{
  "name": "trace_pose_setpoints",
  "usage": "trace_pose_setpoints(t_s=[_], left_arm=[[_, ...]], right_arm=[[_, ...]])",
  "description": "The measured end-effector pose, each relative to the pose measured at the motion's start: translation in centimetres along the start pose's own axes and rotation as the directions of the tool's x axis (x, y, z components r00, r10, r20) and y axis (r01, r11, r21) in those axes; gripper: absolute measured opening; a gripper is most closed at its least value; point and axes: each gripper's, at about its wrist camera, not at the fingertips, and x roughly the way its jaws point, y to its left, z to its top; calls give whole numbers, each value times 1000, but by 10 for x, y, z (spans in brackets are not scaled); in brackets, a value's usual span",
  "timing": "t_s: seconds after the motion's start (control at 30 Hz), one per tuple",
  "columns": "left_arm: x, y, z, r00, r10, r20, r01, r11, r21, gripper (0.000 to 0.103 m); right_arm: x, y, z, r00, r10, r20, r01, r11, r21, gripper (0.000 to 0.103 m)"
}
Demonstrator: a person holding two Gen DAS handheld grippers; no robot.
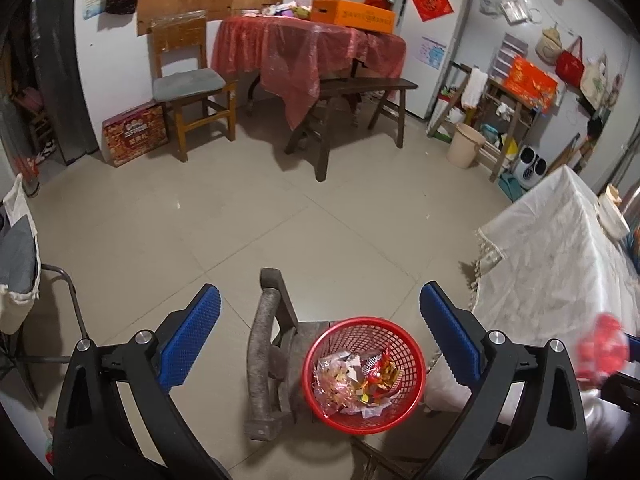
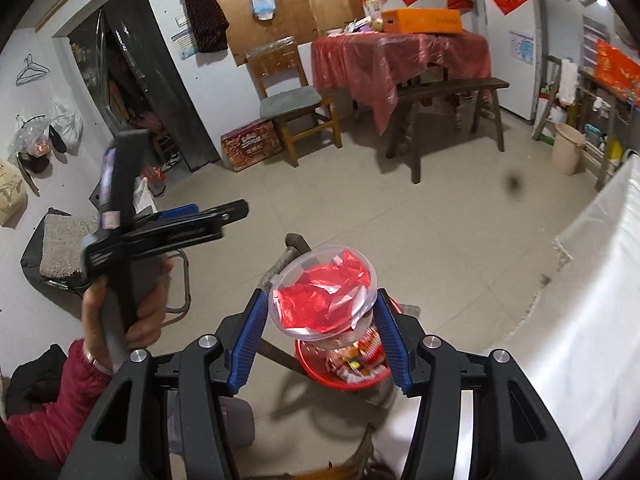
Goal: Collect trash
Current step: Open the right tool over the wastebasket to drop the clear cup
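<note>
Gripping a clear plastic cup (image 2: 323, 292) stuffed with red crumpled wrappers (image 2: 320, 300), the right gripper (image 2: 322, 332) has its blue jaws clamped on the cup's two sides, mouth tilted toward the camera. Directly below and just beyond the cup sits the red mesh basket (image 1: 363, 372), already holding foil and paper scraps; from the right wrist only its near rim (image 2: 340, 380) shows beneath the cup. So the cup hangs above the basket, apart from it, and the coming move, as I judge it, is to tip or release the cup so its load falls straight down. The cup's axis runs roughly along the line of the jaws, so a forward roll of the wrist would pour it.

The left gripper (image 1: 320, 320) hovers with its jaws wide apart and nothing between them; the basket lies ahead and slightly right of its centre line. The right one is plainly nearer to the job. The basket rests on a worn wooden chair (image 1: 266, 344), beside a worktop draped in white cloth (image 1: 560, 264). Further off stand a red-covered table (image 1: 304, 44), a dark bench (image 1: 360, 92) and a beige bucket (image 1: 466, 146) on the tiled floor (image 1: 240, 220)
</note>
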Motion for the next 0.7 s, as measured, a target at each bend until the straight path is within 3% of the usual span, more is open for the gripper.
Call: trace_pose_setpoints(t_s=[0.07,0.17,0.33,0.7], left_arm=[[-2,6,1,1000,-1,2,1,1000,-12,96],[-6,10,3,1000,-7,3,7,1000,-17,96],[-5,2,2,1000,-14,-7,14,1000,7,96],[-17,-34,-12,997,-54,-54,58,994,90,96]], right_arm=[[14,1,8,1000,-18,-3,18,1000,9,70],[17,-2,5,1000,-25,-4,25,999,27,70],[-2,-7,-14,997,-76,22,76,997,22,70],[-37,-19,-34,995,-89,54,88,996,33,70]])
